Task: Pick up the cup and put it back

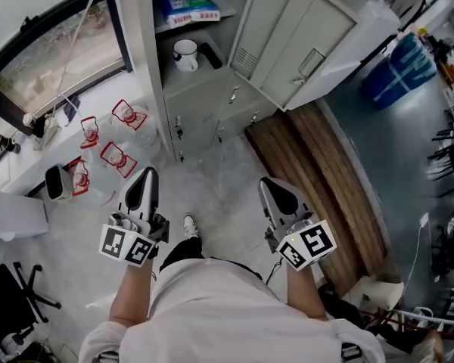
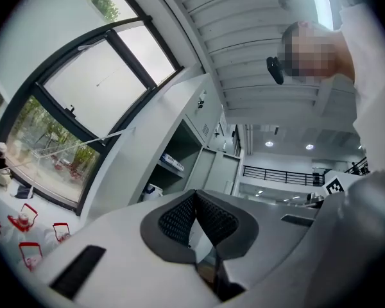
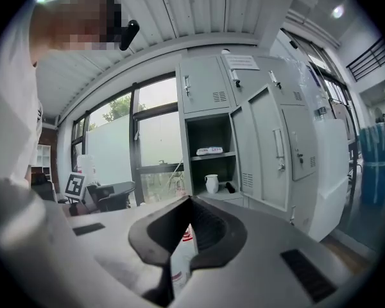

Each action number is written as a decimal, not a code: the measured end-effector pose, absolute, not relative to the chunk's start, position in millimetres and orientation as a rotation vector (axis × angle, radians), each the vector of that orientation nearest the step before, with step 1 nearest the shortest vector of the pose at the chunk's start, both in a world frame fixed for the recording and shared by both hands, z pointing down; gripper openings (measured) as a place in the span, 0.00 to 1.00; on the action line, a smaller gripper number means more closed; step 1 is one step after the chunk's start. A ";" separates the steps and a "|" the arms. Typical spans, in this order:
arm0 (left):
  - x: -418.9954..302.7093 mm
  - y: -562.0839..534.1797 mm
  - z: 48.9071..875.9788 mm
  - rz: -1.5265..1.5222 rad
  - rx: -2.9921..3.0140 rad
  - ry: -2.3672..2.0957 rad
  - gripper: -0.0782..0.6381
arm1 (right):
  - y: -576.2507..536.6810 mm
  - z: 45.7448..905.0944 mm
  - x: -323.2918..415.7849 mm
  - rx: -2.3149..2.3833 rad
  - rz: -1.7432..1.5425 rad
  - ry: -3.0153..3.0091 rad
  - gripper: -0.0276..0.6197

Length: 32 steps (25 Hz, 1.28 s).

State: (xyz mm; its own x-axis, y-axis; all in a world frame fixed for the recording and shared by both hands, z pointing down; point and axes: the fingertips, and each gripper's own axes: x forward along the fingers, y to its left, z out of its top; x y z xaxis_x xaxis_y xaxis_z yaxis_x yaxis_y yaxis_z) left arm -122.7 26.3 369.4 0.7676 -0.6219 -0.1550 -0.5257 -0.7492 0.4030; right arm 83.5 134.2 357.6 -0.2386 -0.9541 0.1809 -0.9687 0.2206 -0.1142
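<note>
A white cup [image 1: 185, 54] with a dark rim stands on the lower shelf of an open grey locker [image 1: 155, 89], ahead of me. It is small in the left gripper view [image 2: 150, 190], and in the right gripper view [image 3: 211, 183] it stands upright with its handle showing. My left gripper [image 1: 146, 175] and right gripper [image 1: 271, 184] hang side by side at waist height over the floor, well short of the locker. On both, the jaws meet at the tips with nothing between them, as the left gripper view [image 2: 194, 195] and the right gripper view [image 3: 188, 201] show.
The locker's door [image 1: 303, 36] swings open to the right. A blue-and-white packet [image 1: 188, 4] lies on the upper shelf and a dark object [image 1: 211, 54] sits beside the cup. Water jugs [image 1: 117, 138] stand on the left, a wooden pallet [image 1: 325, 172] on the right.
</note>
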 end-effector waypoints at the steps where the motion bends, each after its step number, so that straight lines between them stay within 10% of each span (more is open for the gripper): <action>1: -120.5 14.1 370.2 -0.399 2.622 -0.874 0.14 | 120.6 356.3 83.7 1.892 0.311 -2.395 0.07; 32: -32.3 -111.9 357.7 -0.379 2.593 -0.998 0.14 | -91.7 360.0 135.6 1.576 0.287 -2.646 0.07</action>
